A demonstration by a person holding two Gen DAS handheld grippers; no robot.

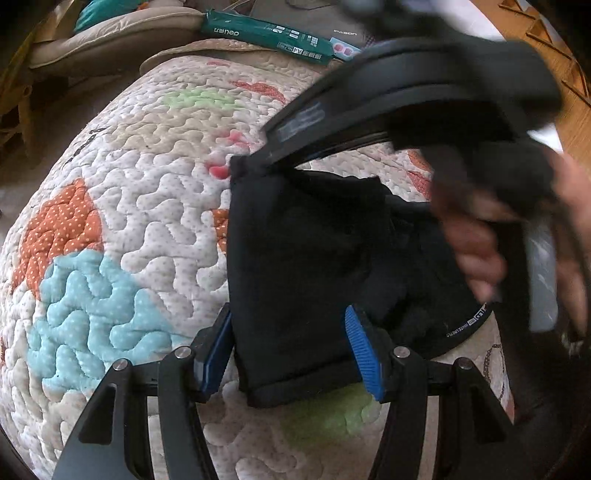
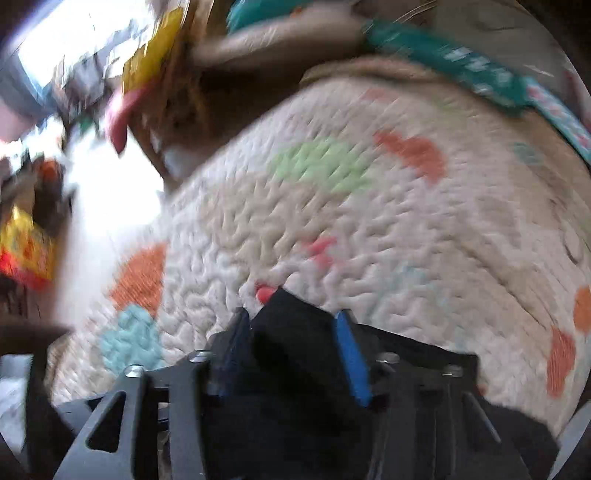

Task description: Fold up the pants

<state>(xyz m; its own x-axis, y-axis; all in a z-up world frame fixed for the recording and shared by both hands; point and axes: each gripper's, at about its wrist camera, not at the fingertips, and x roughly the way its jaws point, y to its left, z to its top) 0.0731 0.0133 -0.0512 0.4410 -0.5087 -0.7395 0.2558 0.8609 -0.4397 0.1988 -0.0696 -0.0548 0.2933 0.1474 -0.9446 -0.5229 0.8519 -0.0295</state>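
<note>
Underneath everything, a quilt (image 1: pixel 147 206), cream and stippled, patched in orange, light blue, green and pink, filling both views (image 2: pixel 369 229).

On the quilt, black pants (image 1: pixel 303 266), bunched into a thick folded slab at the centre of the left wrist view, reaching from 12 o'clock down to 6 o'clock between the blue pads. Waistband with small white lettering curving off toward 4 o'clock.

Left gripper (image 1: pixel 291 354) at 6 o'clock of its own view, jaws set wide apart, the folded hem lying in the gap; left pad (image 1: pixel 216 354) just beside the cloth's edge, right pad (image 1: pixel 364 354) against or over the fabric. Not clamped on the cloth as far as can be seen.

Right gripper (image 1: pixel 255 162) coming in from 2 o'clock in the left view, blurred, its tips meeting at the upper corner of the pants at about 11 o'clock of the slab, apparently pinching that corner. Right hand (image 1: pixel 480 236) wrapped around its handle at 3 o'clock.

In the right wrist view, heavily blurred: right gripper (image 2: pixel 291 350) at 6 o'clock, a black fold of pants (image 2: pixel 291 332) standing between the pads and filling most of the gap. Whether actually gripped cannot be told for sure there.

At 12 o'clock beyond the quilt, a teal packet (image 1: pixel 266 35) lying on beige cushions (image 1: pixel 110 40).
</note>
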